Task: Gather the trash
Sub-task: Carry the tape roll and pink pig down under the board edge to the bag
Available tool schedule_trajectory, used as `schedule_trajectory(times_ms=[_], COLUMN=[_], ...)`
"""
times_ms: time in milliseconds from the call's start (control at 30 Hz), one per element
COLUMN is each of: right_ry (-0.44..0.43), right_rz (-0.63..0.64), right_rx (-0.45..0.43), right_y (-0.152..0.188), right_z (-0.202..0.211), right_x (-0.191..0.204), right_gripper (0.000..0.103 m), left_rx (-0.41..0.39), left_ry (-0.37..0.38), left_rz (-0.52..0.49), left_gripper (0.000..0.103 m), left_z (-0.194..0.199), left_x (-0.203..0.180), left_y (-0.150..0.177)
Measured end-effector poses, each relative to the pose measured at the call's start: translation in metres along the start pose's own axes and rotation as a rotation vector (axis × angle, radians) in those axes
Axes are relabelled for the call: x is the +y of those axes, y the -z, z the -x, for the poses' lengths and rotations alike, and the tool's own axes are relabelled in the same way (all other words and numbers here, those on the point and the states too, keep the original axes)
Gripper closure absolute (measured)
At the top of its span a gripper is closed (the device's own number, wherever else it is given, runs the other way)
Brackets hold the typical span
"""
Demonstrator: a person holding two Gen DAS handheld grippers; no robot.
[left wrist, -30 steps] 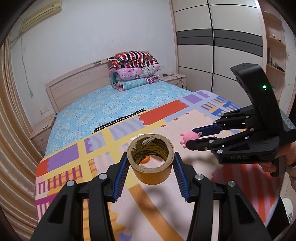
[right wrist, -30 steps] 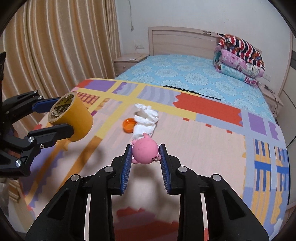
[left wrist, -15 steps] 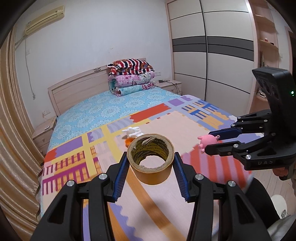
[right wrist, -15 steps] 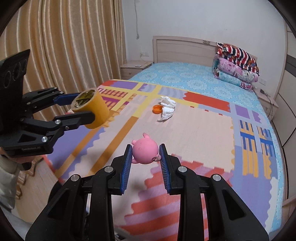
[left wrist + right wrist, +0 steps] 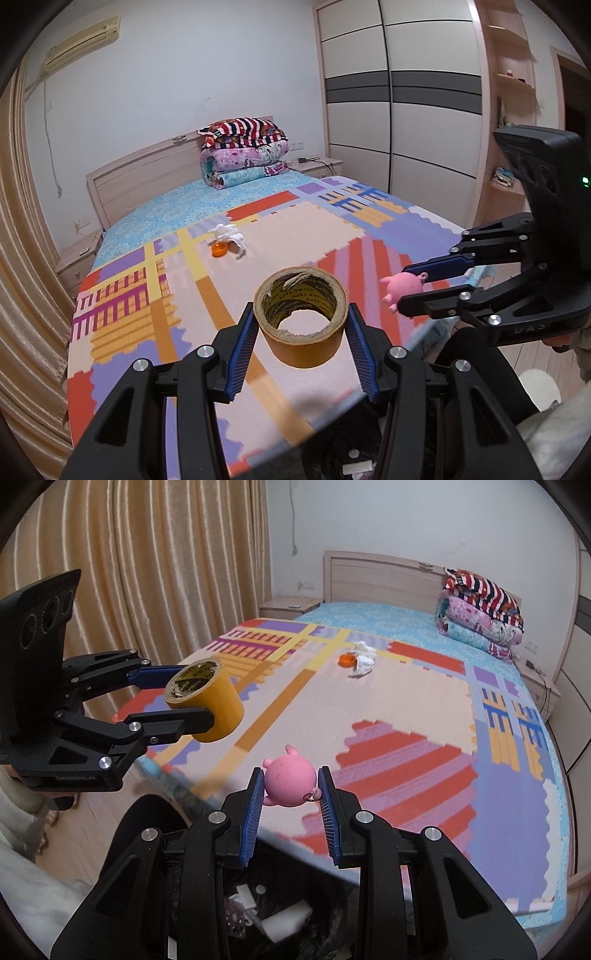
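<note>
My left gripper (image 5: 301, 321) is shut on a yellow-brown roll of tape (image 5: 301, 321), seen from the side in the right wrist view as tape roll (image 5: 207, 698) between the left gripper (image 5: 192, 694) fingers. My right gripper (image 5: 290, 781) is shut on a round pink pig toy (image 5: 290, 784); the pig toy (image 5: 402, 286) shows at the right of the left wrist view in the right gripper (image 5: 413, 288). Both hang past the foot of the bed. A black bin (image 5: 155, 812) with white scraps (image 5: 288, 919) inside lies below both grippers. An orange cap (image 5: 347, 660) and crumpled white tissue (image 5: 364, 657) lie on the mat.
A colourful puzzle mat (image 5: 399, 716) covers the near half of the bed (image 5: 192, 206). Folded quilts (image 5: 243, 158) sit at the headboard. Curtains (image 5: 147, 572) hang on the left, a wardrobe (image 5: 399, 110) on the right, wooden floor (image 5: 103, 794) beside the bin.
Both grippers drew back from over the mat past the foot of the bed, still holding the tape and the pig. The bin has come into view beneath them.
</note>
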State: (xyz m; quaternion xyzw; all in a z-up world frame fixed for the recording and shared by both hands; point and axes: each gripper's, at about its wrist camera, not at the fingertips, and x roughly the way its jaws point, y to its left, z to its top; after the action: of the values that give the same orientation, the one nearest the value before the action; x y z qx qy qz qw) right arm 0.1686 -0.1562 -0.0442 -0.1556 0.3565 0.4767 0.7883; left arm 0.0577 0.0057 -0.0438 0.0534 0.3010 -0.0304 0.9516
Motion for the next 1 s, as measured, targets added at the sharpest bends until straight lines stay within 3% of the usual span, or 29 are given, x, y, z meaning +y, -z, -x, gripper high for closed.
schedule_trajectory(times_ms=[300,433,633,1000], right_ry=[-0.035,-0.048,-0.074,-0.085], right_rz=[0.003,-0.029,-0.055,-0.059], right_rx=[0.077,0.125,0.219,0.353], right_y=[0.045,0.067,0.100,0.134], right_z=[-0.003,-0.011,-0.030,-0.071], right_x=[0.013,0.013,0.017,0.027], right_gripper=[0.073,0.073,0.073,0.073], left_rx=[0.055,0.134,0.241,0.365], left_ry=[0.064,0.126,0.156,0.179], left_rz=[0.031,0.075,0.077,0.075], left_gripper=[0.056,0.056,0.056,0.056], left_z=[0.004,-0.012,-0.035,-0.068], left_x=[-0.025,-0.030,-0.041,-0.053], left_y=[0.038,0.063,0.097,0.137])
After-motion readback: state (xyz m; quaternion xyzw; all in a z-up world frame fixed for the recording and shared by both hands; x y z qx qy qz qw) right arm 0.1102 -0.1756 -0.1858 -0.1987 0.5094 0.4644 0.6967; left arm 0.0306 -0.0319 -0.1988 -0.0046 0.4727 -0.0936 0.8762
